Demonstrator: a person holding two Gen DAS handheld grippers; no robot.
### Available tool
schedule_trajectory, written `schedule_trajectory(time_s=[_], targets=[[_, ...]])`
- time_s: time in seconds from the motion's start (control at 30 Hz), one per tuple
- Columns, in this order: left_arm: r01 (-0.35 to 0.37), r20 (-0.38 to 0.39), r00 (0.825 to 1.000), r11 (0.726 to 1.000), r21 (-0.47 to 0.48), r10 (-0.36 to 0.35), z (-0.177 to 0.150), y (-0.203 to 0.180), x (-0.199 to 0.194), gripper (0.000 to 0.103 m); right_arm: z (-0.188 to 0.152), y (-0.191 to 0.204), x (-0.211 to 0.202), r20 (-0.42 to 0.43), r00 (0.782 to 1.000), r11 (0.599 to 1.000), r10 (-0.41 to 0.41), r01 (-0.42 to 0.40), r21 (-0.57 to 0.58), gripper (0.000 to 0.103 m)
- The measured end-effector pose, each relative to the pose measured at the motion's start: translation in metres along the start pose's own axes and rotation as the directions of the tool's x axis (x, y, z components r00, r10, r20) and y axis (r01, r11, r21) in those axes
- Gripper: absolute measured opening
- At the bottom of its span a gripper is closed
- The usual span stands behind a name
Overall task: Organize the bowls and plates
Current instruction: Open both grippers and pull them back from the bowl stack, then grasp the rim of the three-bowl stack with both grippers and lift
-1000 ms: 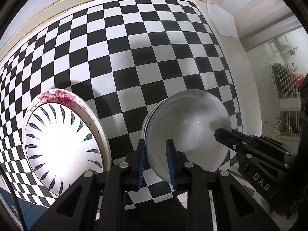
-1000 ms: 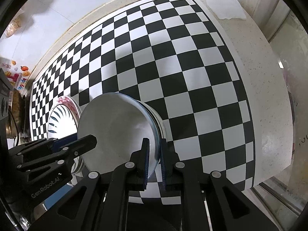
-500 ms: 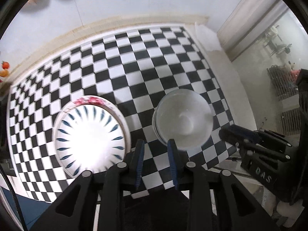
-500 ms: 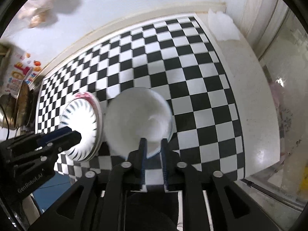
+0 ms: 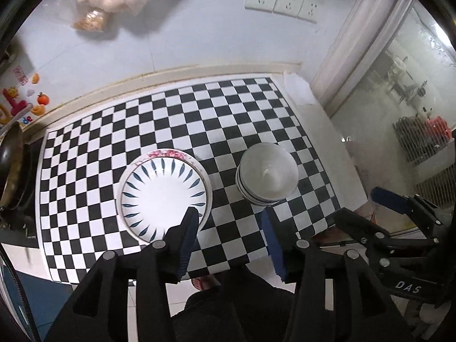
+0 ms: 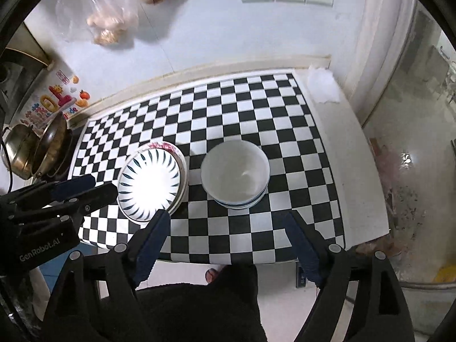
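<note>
Both of our grippers have let go of the white bowl [image 6: 235, 168] and pulled up and away from it — a second ago each one pinched its rim. Now the left gripper [image 5: 229, 222] and the right gripper [image 6: 228, 222] are both opening, with nothing between the jaws. We see the bowl sitting on top of the bowl stack [image 5: 266, 171] on the checkered mat [image 6: 256, 108] — just beside the plate stack [image 5: 164, 191], not touching it.
</note>
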State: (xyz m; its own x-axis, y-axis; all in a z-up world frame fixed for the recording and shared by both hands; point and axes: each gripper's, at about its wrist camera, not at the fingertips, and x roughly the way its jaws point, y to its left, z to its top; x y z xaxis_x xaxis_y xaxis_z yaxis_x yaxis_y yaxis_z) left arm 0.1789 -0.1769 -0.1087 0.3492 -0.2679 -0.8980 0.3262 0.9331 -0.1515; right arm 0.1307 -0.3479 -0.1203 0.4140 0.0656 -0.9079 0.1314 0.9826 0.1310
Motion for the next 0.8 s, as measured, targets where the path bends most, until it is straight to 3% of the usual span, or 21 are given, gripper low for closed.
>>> schedule_trajectory(time_s=[0.33,0.47,0.67,0.8], targets=[[-0.003,0.061,0.998,1.0,-0.01,0.003,-0.023,0.003,-0.045,0.048,-0.021,0.019,-0.063,0.092,0.996,1.0,0.007,-0.005,-0.028,0.087],[-0.005,0.063,0.998,1.0,-0.01,0.005,-0.028,0.002,-0.049,0.048,-0.025,0.021,-0.069,0.1,0.995,0.999,0.014,-0.011,-0.03,0.088],[0.005,0.034,0.999,1.0,-0.017,-0.005,-0.024,0.002,-0.032,0.048,-0.022,0.011,-0.061,0.113,0.993,0.999,0.047,-0.047,-0.002,0.088],[0.032,-0.013,0.999,0.998,-0.049,-0.032,-0.012,0.008,0.0,0.048,-0.012,-0.012,-0.031,0.115,0.991,0.996,0.071,-0.077,0.049,0.088]])
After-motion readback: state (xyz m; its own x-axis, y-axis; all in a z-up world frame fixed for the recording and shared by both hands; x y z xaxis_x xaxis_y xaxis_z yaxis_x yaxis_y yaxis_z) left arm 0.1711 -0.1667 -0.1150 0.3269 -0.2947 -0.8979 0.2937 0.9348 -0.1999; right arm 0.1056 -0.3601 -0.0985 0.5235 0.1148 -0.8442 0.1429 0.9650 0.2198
